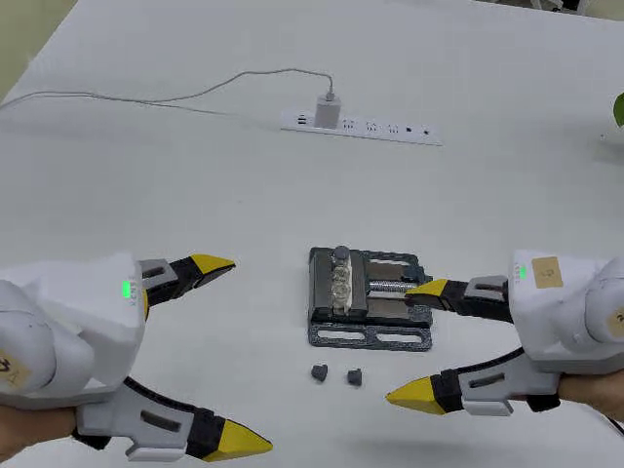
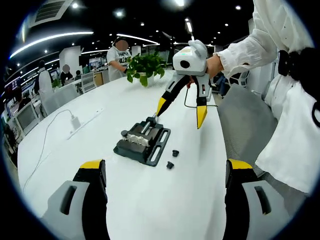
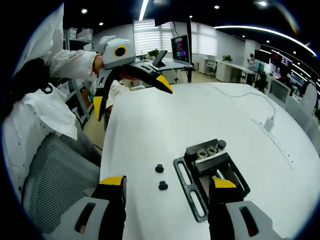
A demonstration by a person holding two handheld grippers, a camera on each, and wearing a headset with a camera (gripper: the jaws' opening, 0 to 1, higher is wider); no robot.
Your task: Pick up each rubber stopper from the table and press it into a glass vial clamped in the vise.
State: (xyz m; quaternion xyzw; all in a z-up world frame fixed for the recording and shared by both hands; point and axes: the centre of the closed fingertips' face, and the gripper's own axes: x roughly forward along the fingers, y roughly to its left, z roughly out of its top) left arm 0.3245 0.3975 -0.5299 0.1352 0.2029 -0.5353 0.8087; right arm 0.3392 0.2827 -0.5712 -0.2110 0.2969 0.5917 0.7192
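Left gripper (image 2: 166,167): yellow-tipped jaws wide apart above white table (image 2: 165,205). Small dark metal vise (image 2: 142,142) sat ahead. Two black rubber stoppers (image 2: 175,153) lay just right of it. Right gripper (image 2: 181,112) hovered beyond, jaws spread.

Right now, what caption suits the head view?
Open left claw and right claw flank a vise clamping glass vials, two rubber stoppers waiting nearby.

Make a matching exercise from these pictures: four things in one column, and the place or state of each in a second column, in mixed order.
1 loose stoppers
2 glass vials
3 charger
4 right gripper

a plugged into the power strip
b open, holding nothing
c lying on the table
d clamped in the vise

Pairs: 1-c, 2-d, 3-a, 4-b
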